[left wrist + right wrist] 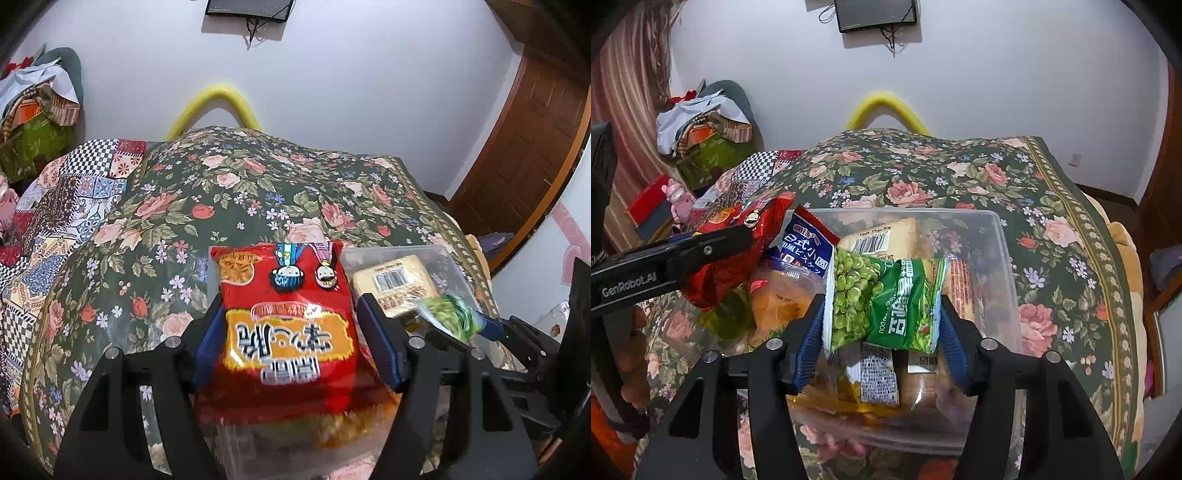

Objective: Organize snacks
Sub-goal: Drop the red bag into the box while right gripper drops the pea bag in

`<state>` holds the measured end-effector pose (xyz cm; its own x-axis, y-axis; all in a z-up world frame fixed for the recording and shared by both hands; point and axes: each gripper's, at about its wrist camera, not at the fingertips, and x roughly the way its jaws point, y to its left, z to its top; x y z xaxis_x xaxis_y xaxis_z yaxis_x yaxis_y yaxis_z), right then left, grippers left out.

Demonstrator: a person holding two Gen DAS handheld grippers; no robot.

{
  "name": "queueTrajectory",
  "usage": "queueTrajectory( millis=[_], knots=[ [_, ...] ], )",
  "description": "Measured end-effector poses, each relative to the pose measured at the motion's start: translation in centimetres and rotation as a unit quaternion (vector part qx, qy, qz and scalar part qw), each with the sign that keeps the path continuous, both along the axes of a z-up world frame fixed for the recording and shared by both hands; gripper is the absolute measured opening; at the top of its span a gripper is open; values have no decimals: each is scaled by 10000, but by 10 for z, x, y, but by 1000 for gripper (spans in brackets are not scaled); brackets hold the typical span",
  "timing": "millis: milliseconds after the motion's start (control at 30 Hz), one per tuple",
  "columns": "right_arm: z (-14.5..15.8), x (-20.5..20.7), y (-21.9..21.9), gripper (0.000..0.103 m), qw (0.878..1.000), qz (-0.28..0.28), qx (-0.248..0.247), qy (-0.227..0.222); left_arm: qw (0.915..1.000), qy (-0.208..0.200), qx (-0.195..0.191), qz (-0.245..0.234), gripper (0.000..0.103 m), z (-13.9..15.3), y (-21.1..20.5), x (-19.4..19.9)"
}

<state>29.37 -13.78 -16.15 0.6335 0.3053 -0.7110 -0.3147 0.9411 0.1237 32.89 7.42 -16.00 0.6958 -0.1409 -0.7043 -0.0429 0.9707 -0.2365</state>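
Note:
My left gripper is shut on a red snack bag and holds it above the table by the clear plastic bin. The red bag also shows in the right wrist view, left of the bin. My right gripper is shut on a green pea snack bag and holds it over the clear bin. In the left wrist view the green bag is blurred at the right. Inside the bin lie a tan packet with a barcode and several other packets.
The bin stands on a table under a floral cloth. A blue-and-red biscuit bag and an orange packet lie left of the green bag. A pile of clutter and a pink toy are at the far left.

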Motion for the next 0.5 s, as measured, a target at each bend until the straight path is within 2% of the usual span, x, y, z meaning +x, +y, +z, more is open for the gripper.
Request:
queueTrajectory(
  millis=[233,500],
  knots=[
    [26,-17,-9,61,9998,-53,65,-200,9991,-402,130,-32,72,42,-2,-35],
    [90,-68,-21,64,9957,-132,280,-872,9920,-1226,263,-138,73,111,-11,-107]
  ],
)
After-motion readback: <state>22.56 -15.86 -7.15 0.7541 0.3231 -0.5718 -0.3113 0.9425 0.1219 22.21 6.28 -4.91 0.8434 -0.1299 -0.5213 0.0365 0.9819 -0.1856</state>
